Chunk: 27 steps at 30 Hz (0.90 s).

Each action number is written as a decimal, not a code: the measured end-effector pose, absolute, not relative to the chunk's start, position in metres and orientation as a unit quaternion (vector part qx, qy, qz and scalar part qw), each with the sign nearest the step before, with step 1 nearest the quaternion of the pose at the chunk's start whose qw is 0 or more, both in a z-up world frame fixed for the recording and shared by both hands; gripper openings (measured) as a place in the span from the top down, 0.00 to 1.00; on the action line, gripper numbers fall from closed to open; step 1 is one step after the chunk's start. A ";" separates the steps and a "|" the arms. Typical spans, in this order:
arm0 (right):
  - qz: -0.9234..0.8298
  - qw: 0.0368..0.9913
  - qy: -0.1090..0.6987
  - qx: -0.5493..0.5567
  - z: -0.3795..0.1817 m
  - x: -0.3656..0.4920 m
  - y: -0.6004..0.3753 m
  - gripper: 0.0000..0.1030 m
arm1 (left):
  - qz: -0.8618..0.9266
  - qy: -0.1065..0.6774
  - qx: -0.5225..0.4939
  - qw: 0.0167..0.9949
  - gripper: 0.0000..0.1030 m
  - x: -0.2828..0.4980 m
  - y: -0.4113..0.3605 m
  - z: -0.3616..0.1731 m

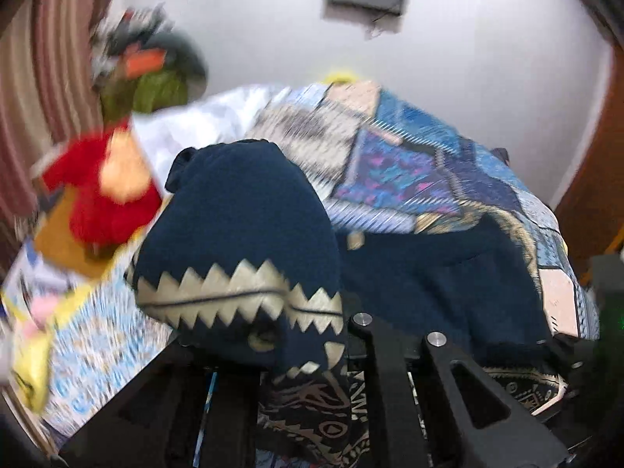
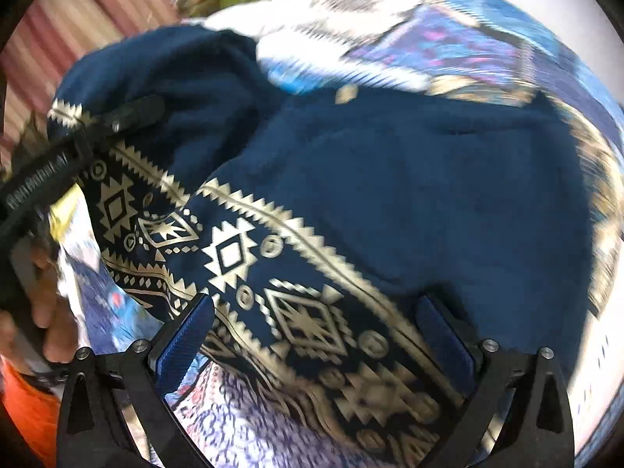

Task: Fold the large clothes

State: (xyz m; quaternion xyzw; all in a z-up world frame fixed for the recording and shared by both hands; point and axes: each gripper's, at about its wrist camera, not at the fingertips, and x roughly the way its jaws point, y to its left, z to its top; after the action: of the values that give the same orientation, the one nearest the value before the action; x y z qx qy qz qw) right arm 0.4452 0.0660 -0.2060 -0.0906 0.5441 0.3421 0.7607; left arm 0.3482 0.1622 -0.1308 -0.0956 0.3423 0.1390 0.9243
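Note:
A large navy garment (image 2: pixel 409 179) with a gold geometric border (image 2: pixel 230 253) lies on a bed. In the left wrist view my left gripper (image 1: pixel 312 335) is shut on a bunched fold of this garment (image 1: pixel 241 210), which drapes over its fingers. It also shows in the right wrist view (image 2: pixel 128 117) at the left, clamped on the border edge. My right gripper (image 2: pixel 316 312) is open just above the gold border, its blue pads (image 2: pixel 187 335) apart on either side of the cloth and not closed on it.
A blue patchwork bedspread (image 1: pixel 409 163) covers the bed. A red plush toy (image 1: pixel 101 195) and a pile of things (image 1: pixel 148 66) sit at the left by a striped curtain (image 1: pixel 46 78). A white wall (image 1: pixel 390 50) and a wooden door (image 1: pixel 592 195) stand behind.

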 end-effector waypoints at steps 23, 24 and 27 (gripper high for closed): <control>0.181 0.867 0.463 0.032 -0.109 0.395 -0.197 0.00 | -0.114 0.460 0.109 0.874 0.20 0.363 -0.042 -0.179; 0.184 0.867 0.463 0.031 -0.111 0.396 -0.196 0.00 | -0.126 0.456 0.096 0.876 0.14 0.357 -0.038 -0.172; 0.198 0.867 0.456 0.038 -0.104 0.395 -0.185 0.00 | -0.127 0.442 0.078 0.884 0.14 0.338 -0.028 -0.154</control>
State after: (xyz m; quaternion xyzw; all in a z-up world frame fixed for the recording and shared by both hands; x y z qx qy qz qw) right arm 0.3951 -0.1849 -0.1040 0.0382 0.4561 0.1982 0.8667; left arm 0.3380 -0.0275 -0.1541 0.0780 0.4425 -0.1269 0.8843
